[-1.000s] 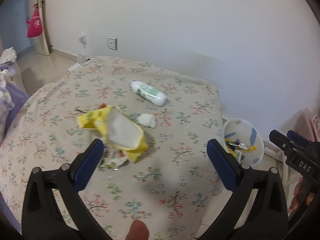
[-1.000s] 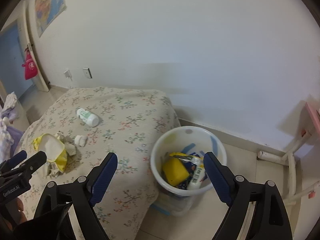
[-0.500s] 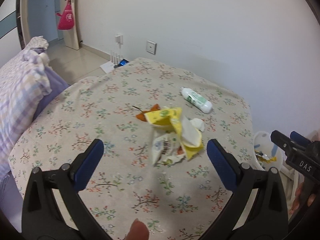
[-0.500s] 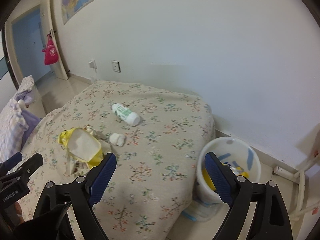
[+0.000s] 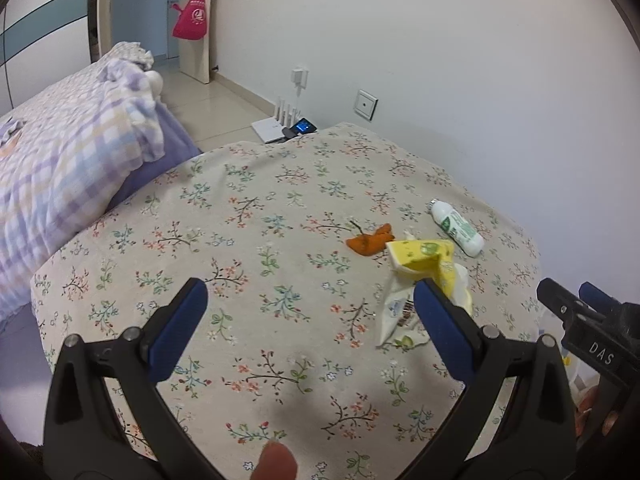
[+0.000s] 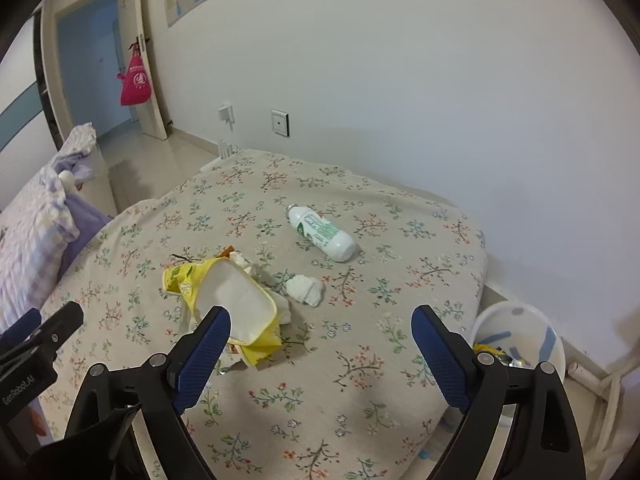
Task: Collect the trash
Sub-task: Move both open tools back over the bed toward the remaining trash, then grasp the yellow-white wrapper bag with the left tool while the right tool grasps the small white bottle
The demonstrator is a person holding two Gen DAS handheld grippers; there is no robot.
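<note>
Trash lies on a floral bedcover (image 6: 360,360): a yellow wipes packet (image 6: 228,300) (image 5: 428,260), crumpled wrappers (image 5: 400,316) under it, a white tissue ball (image 6: 305,289), a white and green bottle (image 6: 322,233) (image 5: 457,228) lying on its side, and an orange peel (image 5: 370,242). A white bin (image 6: 520,344) with trash in it stands on the floor at the bed's right corner. My left gripper (image 5: 310,312) is open and empty above the cover, left of the packet. My right gripper (image 6: 320,336) is open and empty, right of the packet.
A checked purple quilt (image 5: 68,152) lies on a second bed at the left. A white router (image 5: 276,124) sits on the floor by the wall. A red bag (image 6: 136,80) hangs on the door. A white wall runs behind the bed.
Both grippers have swung left, away from the bin and over the bed. The bin has slid to the right edge of the right wrist view. Both stay open.
</note>
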